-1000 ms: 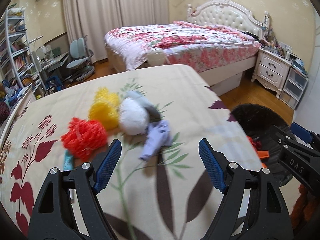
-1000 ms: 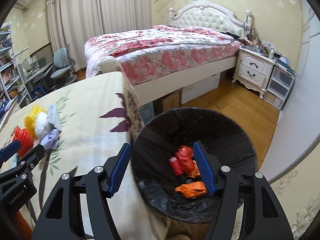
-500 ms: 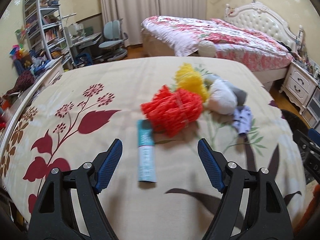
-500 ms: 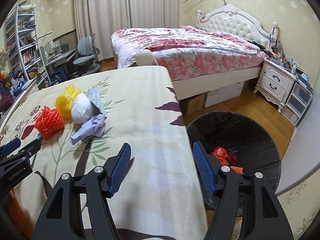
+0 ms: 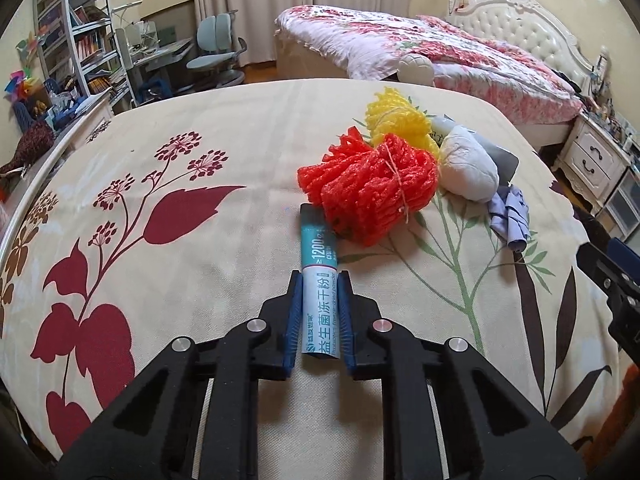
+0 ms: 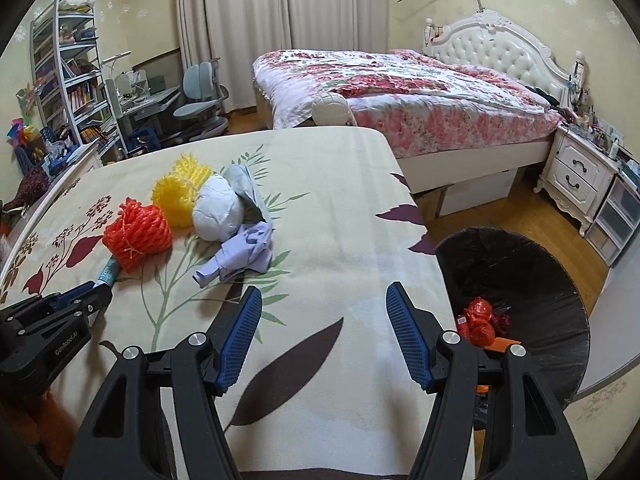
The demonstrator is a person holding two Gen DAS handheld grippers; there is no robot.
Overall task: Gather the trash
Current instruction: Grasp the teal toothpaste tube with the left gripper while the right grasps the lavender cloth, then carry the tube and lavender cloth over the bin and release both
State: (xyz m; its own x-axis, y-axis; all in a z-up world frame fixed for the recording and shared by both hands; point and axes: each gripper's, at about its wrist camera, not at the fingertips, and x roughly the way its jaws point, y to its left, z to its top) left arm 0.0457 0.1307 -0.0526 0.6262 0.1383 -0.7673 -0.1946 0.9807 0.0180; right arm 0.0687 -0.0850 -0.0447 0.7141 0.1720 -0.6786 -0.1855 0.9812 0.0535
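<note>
My left gripper (image 5: 319, 280) is shut on a teal and white sachet tube (image 5: 319, 264) that lies on the floral tablecloth (image 5: 200, 160). The tube's far end touches an orange foam net (image 5: 370, 188). Behind it lie a yellow foam net (image 5: 398, 124), a white wad (image 5: 470, 170) and a crumpled lilac paper (image 5: 510, 216). My right gripper (image 6: 324, 308) is open and empty over the cloth, right of the lilac paper (image 6: 242, 254). The black-lined bin (image 6: 516, 292) stands on the floor at the right with orange trash inside.
A bed (image 6: 400, 92) with a floral cover stands behind the table. A white nightstand (image 6: 580, 176) is at the far right. A desk chair (image 6: 200, 92) and bookshelves (image 6: 68, 72) are at the back left.
My left gripper moved forward onto the sachet tube and shut on it. My right gripper swung left from over the bin to over the table and stayed open.
</note>
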